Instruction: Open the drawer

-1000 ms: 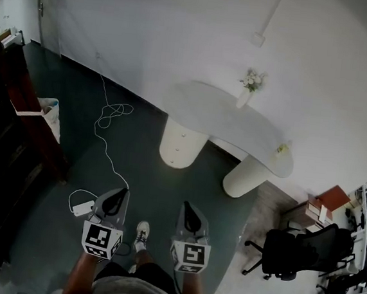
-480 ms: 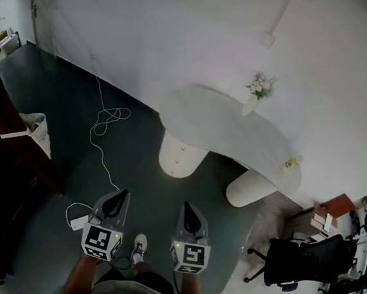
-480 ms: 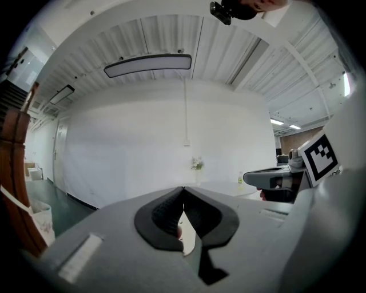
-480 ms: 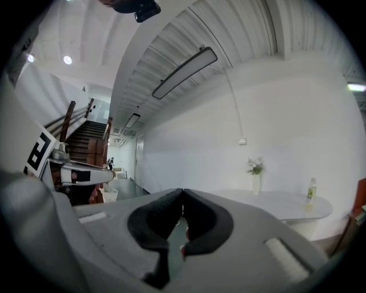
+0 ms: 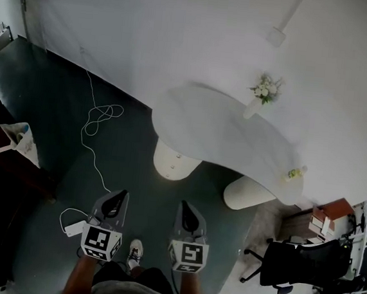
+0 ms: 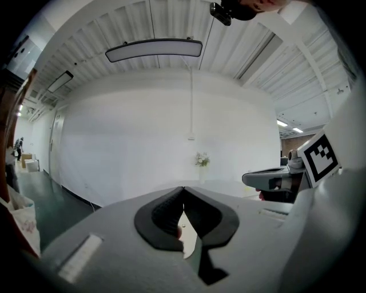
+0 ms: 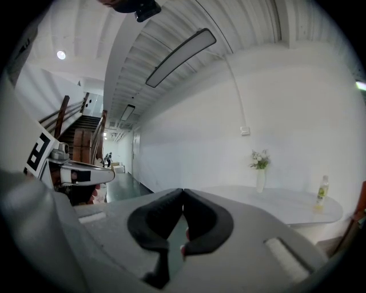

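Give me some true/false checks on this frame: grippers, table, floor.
1. The left gripper and right gripper are both shut and empty. True.
2. One gripper holds a drawer handle. False: both hang in the air above the floor, short of the table.
3. A vase with flowers stands on the table. True.
4. The cable on the floor is black. False: it is white.
5. The chair is left of the table in the head view. False: it is at the lower right.
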Demonstrator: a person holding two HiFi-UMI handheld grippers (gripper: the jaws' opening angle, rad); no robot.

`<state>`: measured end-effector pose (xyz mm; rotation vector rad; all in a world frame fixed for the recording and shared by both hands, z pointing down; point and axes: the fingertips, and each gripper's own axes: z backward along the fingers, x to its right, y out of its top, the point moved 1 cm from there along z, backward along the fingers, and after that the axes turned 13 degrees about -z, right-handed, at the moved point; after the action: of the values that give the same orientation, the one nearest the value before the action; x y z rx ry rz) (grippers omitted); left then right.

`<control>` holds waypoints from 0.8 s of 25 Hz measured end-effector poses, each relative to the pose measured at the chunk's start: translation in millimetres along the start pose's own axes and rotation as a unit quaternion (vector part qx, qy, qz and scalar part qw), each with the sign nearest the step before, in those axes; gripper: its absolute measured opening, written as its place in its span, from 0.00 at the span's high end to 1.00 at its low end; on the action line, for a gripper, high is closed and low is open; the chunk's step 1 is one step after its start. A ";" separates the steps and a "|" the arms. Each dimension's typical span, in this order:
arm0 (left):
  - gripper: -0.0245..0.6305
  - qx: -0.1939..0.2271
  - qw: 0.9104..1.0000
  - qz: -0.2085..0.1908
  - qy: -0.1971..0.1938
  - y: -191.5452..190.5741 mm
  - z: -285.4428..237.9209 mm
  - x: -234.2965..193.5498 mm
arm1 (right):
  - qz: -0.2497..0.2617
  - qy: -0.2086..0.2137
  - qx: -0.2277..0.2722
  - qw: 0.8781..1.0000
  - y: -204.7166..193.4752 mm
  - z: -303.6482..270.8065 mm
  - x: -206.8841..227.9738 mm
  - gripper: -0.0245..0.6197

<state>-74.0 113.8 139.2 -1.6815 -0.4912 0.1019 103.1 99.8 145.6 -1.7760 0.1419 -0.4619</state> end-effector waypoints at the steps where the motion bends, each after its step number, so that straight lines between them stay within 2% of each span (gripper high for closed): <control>1: 0.95 0.000 1.000 0.001 -0.001 -1.4 -7.1 -2.4 | 0.001 -0.002 -0.001 1.000 -0.4 -6.5 2.9 0.95; 14: 0.95 0.006 0.999 -0.007 -0.034 1.3 -65.3 -10.9 | -0.014 -0.038 0.001 0.999 -1.1 -50.8 32.8 0.95; 20: 0.95 -0.001 0.998 -0.006 -0.066 -22.1 -103.1 -11.1 | -0.026 -0.069 -0.014 0.997 -27.1 -80.9 49.5 0.95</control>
<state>-54.6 16.5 176.6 -1.6805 -0.5996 0.2041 113.5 17.0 198.1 -1.8351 0.0063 -0.3749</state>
